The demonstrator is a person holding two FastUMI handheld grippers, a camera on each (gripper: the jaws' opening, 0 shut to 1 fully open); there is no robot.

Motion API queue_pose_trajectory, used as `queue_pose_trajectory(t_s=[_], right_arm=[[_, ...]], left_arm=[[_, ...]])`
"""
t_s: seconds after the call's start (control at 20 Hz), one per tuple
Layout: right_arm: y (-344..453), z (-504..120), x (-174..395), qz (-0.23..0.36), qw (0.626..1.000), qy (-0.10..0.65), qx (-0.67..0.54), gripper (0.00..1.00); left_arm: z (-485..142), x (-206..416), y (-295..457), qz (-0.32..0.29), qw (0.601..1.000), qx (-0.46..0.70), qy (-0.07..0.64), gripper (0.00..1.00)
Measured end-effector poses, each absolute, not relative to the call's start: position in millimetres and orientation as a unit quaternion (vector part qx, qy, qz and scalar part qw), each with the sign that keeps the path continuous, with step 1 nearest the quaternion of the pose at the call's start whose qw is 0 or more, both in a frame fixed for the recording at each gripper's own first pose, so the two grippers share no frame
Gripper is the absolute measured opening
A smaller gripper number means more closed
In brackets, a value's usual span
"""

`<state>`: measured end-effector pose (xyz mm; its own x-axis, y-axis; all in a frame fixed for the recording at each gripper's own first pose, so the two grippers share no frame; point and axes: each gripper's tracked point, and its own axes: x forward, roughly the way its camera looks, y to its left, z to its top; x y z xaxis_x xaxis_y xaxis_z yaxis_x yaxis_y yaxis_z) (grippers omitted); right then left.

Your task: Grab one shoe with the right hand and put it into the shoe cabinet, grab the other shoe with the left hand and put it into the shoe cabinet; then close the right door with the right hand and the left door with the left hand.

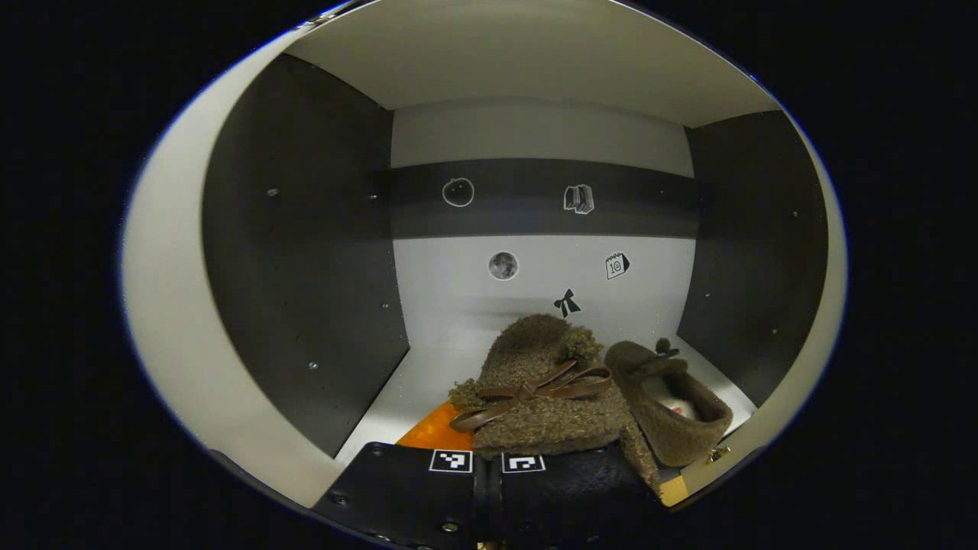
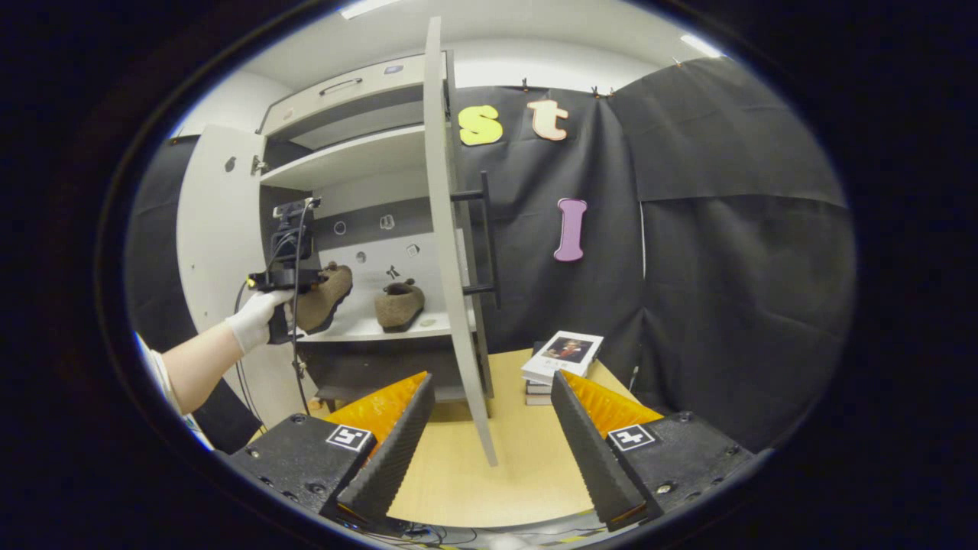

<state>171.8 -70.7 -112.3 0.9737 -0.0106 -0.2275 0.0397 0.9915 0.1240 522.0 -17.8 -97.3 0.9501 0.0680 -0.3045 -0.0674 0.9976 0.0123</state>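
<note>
In the left gripper view, my left gripper (image 1: 487, 467) is shut on a brown fuzzy shoe with a leather bow (image 1: 539, 397), held inside the shoe cabinet (image 1: 306, 252) above its white shelf (image 1: 428, 363). The second brown shoe (image 1: 672, 409) stands on that shelf just to the right. In the right gripper view, a gloved hand holds the left gripper (image 2: 294, 286) with the shoe (image 2: 327, 294) at the cabinet opening, left of the shoe on the shelf (image 2: 399, 304). My right gripper (image 2: 489, 451) hangs open and empty over the wooden table (image 2: 474, 473).
The cabinet's right door (image 2: 452, 252) stands open, edge-on, straight ahead of my right gripper, with a dark handle (image 2: 489, 237). The left door (image 2: 210, 229) is swung open too. A small stack of books (image 2: 561, 355) lies on the table to the right.
</note>
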Motion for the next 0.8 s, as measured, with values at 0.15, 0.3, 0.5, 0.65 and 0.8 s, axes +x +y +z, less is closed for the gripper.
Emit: queue_pose_trajectory(t_s=[0.15, 0.3, 0.5, 0.65, 0.8], right_arm=[[-83.5, -118.5, 173.3, -0.022, 0.990, 0.122, 0.063, 0.97], [-90.5, -123.9, 177.7, -0.030, 0.989, 0.132, 0.065, 0.97], [-97.2, -128.6, 179.3, -0.032, 0.988, 0.137, 0.070, 0.97], [-93.9, -132.0, 181.9, -0.026, 0.987, 0.143, 0.073, 0.98], [-85.9, -132.4, 182.2, -0.018, 0.987, 0.143, 0.076, 0.98]], left_arm=[[-117.6, 560.9, -19.8, 0.036, 0.982, 0.013, 0.184, 0.00], [-150.7, 580.5, -23.1, 0.037, 0.972, 0.003, 0.231, 0.02], [-180.1, 586.4, -19.4, 0.047, 0.960, 0.023, 0.274, 0.02], [-183.4, 585.3, -18.2, 0.043, 0.956, 0.044, 0.286, 0.03], [-182.0, 580.8, -17.0, 0.040, 0.955, 0.061, 0.288, 0.11]])
